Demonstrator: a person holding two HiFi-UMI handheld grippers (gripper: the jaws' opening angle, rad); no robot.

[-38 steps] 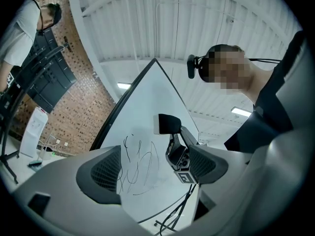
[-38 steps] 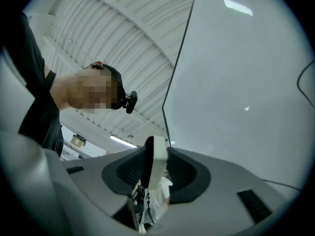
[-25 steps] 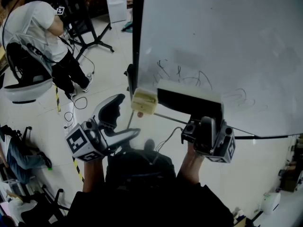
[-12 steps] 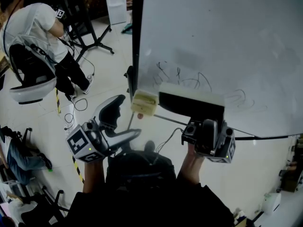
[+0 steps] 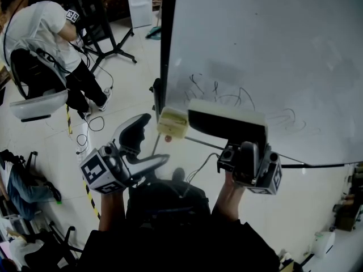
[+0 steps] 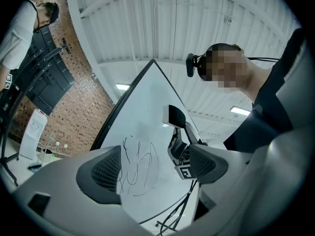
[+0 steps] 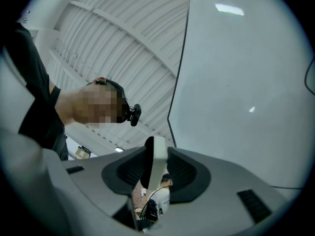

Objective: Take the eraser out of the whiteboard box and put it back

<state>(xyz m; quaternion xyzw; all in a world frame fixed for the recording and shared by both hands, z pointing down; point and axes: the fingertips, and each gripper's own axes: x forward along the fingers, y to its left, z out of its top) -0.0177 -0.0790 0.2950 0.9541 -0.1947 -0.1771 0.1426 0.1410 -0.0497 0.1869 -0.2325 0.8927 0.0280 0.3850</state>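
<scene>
The eraser, a long block with a white back and black felt, is held up against the lower part of the whiteboard, just under the black scribbles. My right gripper is shut on it from below. In the right gripper view the eraser shows edge-on, clamped between the two pads. The small cream whiteboard box hangs at the board's lower left corner, left of the eraser. My left gripper stands open and empty just below that box. The left gripper view shows the eraser past its spread jaws.
A person in a white shirt sits on a chair at the far left. A black stand's legs and cables lie on the pale floor. Yellow-black tape runs along the floor. Another seated person is at the lower left.
</scene>
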